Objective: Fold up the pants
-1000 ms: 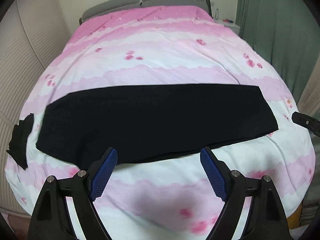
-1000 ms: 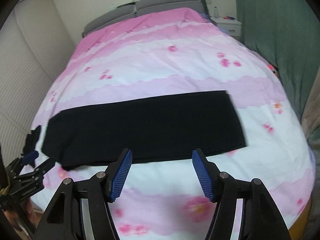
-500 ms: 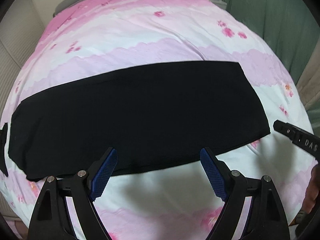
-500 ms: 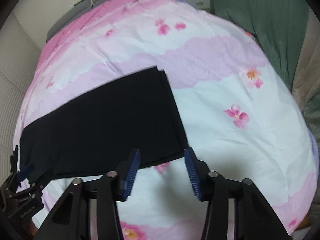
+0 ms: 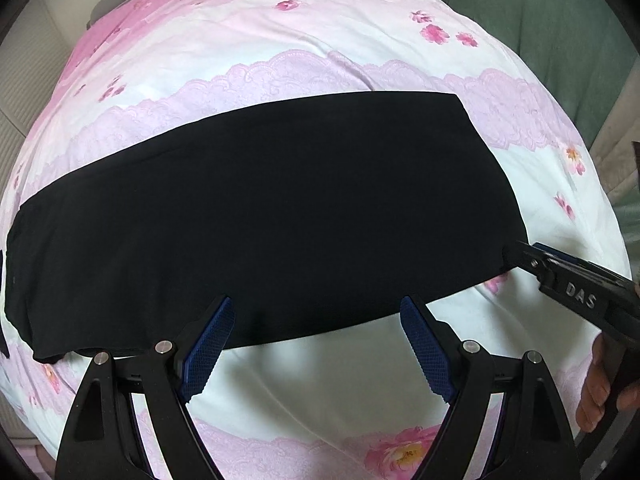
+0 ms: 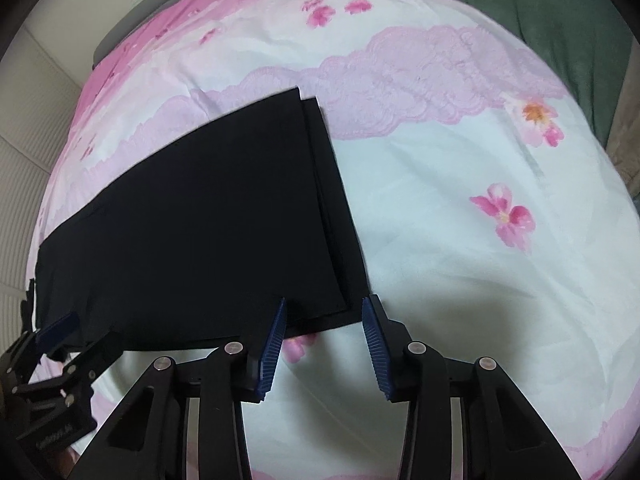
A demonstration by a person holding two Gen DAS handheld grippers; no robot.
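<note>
Black pants (image 5: 280,208) lie flat across the pink and white flowered bed cover (image 5: 340,40), folded lengthwise into one long band. My left gripper (image 5: 316,308) hangs open over the band's near edge, its blue pads wide apart and touching nothing. My right gripper (image 6: 325,304) is at the band's right end. Its jaws are closing, with the near right corner of the pants (image 6: 200,220) between the pads but not pinched. The two layers at that end (image 6: 332,208) lie slightly offset. The right gripper (image 5: 520,254) also shows at the pants' right edge in the left wrist view.
A green curtain (image 5: 560,20) hangs along the bed's right side. A grey headboard (image 5: 108,4) is at the far end and a white panelled wall (image 6: 24,100) at the left. A hand (image 5: 596,392) holds the right gripper. The left gripper (image 6: 86,332) shows at lower left.
Both grippers have come down closer to the pants. The right one has moved to the band's right corner and its jaws have narrowed. The left jaws stay wide.
</note>
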